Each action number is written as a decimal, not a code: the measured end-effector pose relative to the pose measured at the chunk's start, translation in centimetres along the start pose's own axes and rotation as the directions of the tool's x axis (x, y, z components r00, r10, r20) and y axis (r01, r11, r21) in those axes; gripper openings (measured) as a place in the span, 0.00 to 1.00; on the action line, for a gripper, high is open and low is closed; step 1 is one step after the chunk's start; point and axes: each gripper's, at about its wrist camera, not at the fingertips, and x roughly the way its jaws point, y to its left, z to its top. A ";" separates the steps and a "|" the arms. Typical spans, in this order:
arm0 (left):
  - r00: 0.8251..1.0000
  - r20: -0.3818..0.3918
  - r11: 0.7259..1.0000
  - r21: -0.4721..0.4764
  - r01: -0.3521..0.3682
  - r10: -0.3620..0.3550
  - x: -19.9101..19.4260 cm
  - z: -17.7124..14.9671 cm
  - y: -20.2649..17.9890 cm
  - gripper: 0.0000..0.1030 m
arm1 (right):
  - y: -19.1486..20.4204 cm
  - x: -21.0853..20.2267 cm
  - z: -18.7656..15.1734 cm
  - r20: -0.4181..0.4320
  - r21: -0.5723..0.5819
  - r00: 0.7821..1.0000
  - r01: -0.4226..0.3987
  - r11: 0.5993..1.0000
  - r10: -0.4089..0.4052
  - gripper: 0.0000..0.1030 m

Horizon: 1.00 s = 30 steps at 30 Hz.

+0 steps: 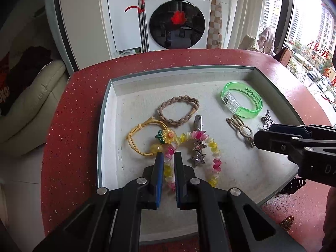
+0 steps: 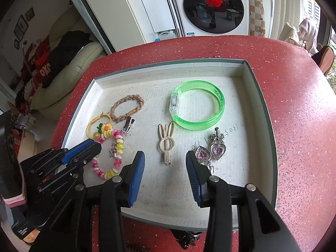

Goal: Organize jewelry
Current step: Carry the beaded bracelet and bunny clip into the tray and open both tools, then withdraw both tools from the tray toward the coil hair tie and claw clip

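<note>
On the red counter [image 2: 294, 88] sits a shallow white tray [image 2: 255, 96] holding the jewelry. The left tongs [image 1: 169, 155] are clamped on the pink-and-yellow bead bracelet [image 1: 216, 157] at the tray's 8 o'clock. The right tongs [image 2: 165, 161] stand apart, gripping nothing, over the cream bunny hair clip [image 2: 166, 145] near centre. Two heart earrings [image 2: 217, 153] lie at 4 o'clock, a green bangle [image 2: 197, 109] at 1 o'clock, and a braided hair tie [image 2: 127, 108] at 10 o'clock.

White washing machine [image 1: 176, 19] – red mop handle [image 1: 141, 10], cream sofa [image 1: 31, 103], red speckled table [image 1: 69, 126]
</note>
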 end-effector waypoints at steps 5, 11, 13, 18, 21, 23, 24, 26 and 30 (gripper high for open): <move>1.000 0.023 1.000 -0.002 0.002 -0.002 -1.0 0.2 -0.2 0.27 | -0.4 -1.7 -0.2 0.033 0.019 0.999 -0.001 1.000 0.000 0.47; 0.999 0.050 1.000 -0.004 -0.013 0.013 -2.1 0.5 -0.3 0.27 | -1.0 -3.5 -0.7 0.064 0.036 0.998 0.005 0.999 -0.007 0.50; 0.998 0.055 1.000 0.002 -0.014 0.014 -2.5 0.5 -0.4 0.27 | -1.2 -3.8 -0.9 0.069 0.042 0.998 0.006 0.999 -0.009 0.50; 0.997 0.074 1.000 0.000 -0.008 0.008 -3.5 0.5 -0.6 0.27 | -1.9 -4.6 -1.5 0.071 0.064 0.997 0.008 0.998 -0.012 0.50; 0.996 0.083 1.000 -0.005 -0.020 0.020 -4.0 0.4 -0.7 0.27 | -2.2 -5.1 -1.8 0.076 0.077 0.997 0.007 0.997 -0.013 0.50; 0.996 0.084 1.000 -0.013 -0.018 0.019 -4.3 0.3 -0.6 0.27 | -2.3 -5.3 -2.0 0.079 0.081 0.997 0.008 0.997 -0.014 0.50; 0.996 0.084 1.000 -0.015 -0.019 0.020 -4.4 0.2 -0.5 0.27 | -2.3 -5.4 -2.0 0.079 0.083 0.997 0.009 0.997 -0.016 0.50; 0.996 0.085 1.000 -0.018 -0.024 0.025 -4.6 0.1 -0.5 0.48 | -2.4 -5.6 -2.2 0.083 0.089 0.996 0.010 0.996 -0.017 0.50; 0.989 0.133 0.997 -0.053 -0.054 0.060 -5.8 -0.2 0.2 1.00 | -2.4 -5.8 -2.4 0.081 0.094 0.997 0.002 0.996 -0.010 0.51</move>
